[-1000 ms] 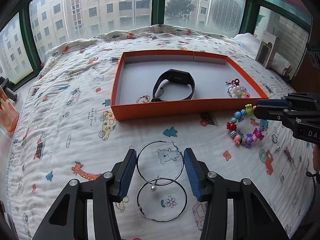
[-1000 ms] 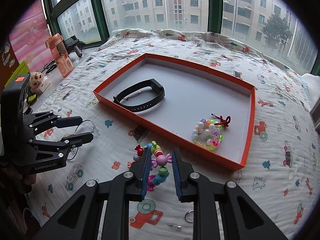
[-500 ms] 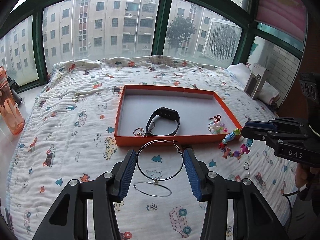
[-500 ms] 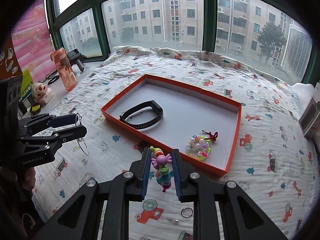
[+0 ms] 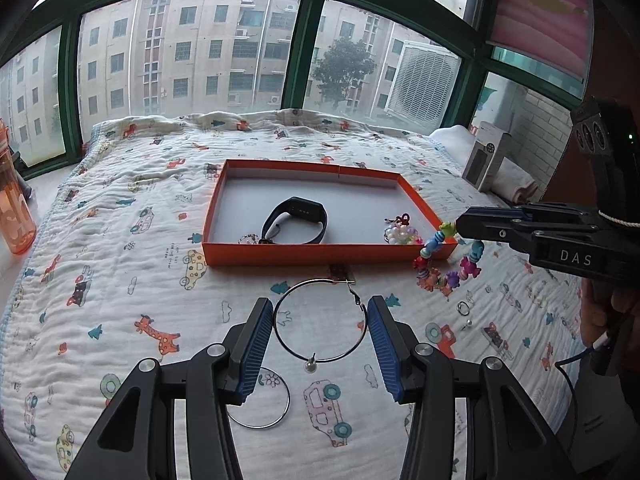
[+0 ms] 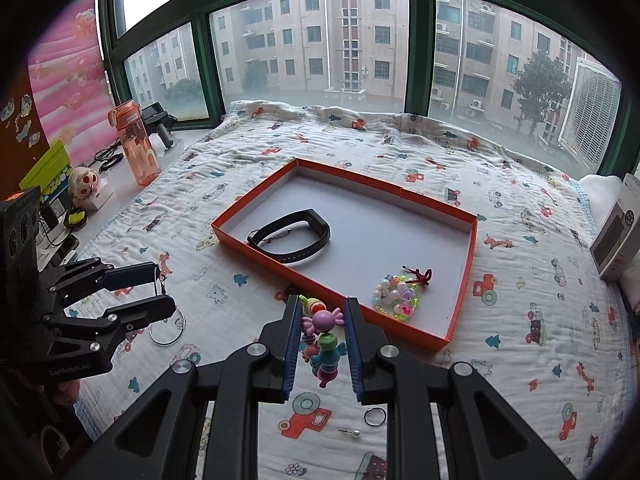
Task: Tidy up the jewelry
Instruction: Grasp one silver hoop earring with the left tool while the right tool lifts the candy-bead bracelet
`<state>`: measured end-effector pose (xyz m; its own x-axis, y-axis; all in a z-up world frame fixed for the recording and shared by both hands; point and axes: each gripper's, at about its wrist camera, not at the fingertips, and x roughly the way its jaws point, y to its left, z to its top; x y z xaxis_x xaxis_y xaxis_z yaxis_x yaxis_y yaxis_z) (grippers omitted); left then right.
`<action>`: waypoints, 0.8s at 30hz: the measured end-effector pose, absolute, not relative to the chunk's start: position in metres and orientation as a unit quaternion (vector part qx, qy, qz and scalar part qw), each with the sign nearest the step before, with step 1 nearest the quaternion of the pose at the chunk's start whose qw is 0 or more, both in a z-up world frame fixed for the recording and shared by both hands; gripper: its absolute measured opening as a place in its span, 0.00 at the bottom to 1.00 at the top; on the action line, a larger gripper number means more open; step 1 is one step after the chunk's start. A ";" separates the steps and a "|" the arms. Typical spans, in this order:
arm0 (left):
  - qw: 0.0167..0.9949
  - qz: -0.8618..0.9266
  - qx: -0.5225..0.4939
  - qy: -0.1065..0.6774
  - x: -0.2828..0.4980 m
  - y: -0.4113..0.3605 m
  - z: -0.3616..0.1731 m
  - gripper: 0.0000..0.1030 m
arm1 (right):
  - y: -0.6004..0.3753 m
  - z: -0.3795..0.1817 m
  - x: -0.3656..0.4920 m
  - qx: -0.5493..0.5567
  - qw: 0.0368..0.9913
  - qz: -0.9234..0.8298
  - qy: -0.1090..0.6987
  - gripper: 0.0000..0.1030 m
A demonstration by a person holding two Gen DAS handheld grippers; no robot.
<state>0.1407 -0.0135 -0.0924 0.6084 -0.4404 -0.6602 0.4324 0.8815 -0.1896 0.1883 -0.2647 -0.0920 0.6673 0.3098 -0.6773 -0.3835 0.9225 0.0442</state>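
My left gripper (image 5: 320, 304) is shut on a thin metal hoop earring (image 5: 320, 322), which hangs between the blue pads above the quilt. A second hoop (image 5: 260, 400) lies flat below it. In the right wrist view, my right gripper (image 6: 323, 302) is shut on a colourful bead bracelet (image 6: 322, 336), which dangles off the bed. That bracelet (image 5: 444, 260) hangs beside the near right corner of the orange tray (image 5: 328, 254). The tray holds a black wristband (image 5: 296, 224), a pastel bead bracelet (image 5: 402, 234) and a small chain (image 5: 250, 239).
A small ring (image 6: 375, 416) and a pearl stud (image 6: 355, 434) lie on the printed quilt under the right gripper. An orange bottle (image 6: 136, 148) and clutter stand on the sill at left. A white box (image 6: 616, 232) sits at the bed's right edge.
Both grippers have risen. The left one lifted one hoop off the quilt, and the other hoop stayed behind. The bead bracelet came up off the bed in the right gripper.
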 end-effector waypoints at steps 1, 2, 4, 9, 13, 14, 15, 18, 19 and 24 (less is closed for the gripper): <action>0.895 -0.242 -0.004 0.374 0.139 -0.014 -0.096 0.51 | -0.264 -0.092 0.187 -0.051 0.912 0.190 0.361 0.23; 0.894 -0.242 -0.003 0.378 0.138 -0.014 -0.101 0.51 | -0.264 -0.092 0.187 -0.051 0.912 0.190 0.360 0.23; 0.890 -0.243 -0.002 0.386 0.135 -0.013 -0.111 0.51 | -0.264 -0.092 0.186 -0.052 0.912 0.191 0.361 0.23; 0.883 -0.244 0.001 0.401 0.130 -0.010 -0.130 0.51 | -0.262 -0.093 0.184 -0.054 0.910 0.192 0.364 0.23; 0.878 -0.240 0.002 0.415 0.132 -0.006 -0.145 0.51 | -0.261 -0.094 0.184 -0.054 0.910 0.193 0.364 0.23; 0.876 -0.239 0.001 0.418 0.132 -0.005 -0.148 0.51 | -0.261 -0.094 0.184 -0.054 0.909 0.193 0.365 0.23; 0.875 -0.239 0.000 0.420 0.131 -0.004 -0.151 0.51 | -0.261 -0.094 0.184 -0.054 0.909 0.192 0.365 0.23; 0.873 -0.240 0.000 0.424 0.130 -0.003 -0.156 0.51 | -0.260 -0.095 0.183 -0.053 0.909 0.191 0.366 0.23; 0.873 -0.241 0.000 0.423 0.130 -0.003 -0.156 0.51 | -0.260 -0.095 0.184 -0.053 0.909 0.191 0.367 0.23; 0.875 -0.255 -0.002 0.413 0.129 -0.009 -0.150 0.51 | -0.258 -0.098 0.184 -0.053 0.908 0.191 0.369 0.23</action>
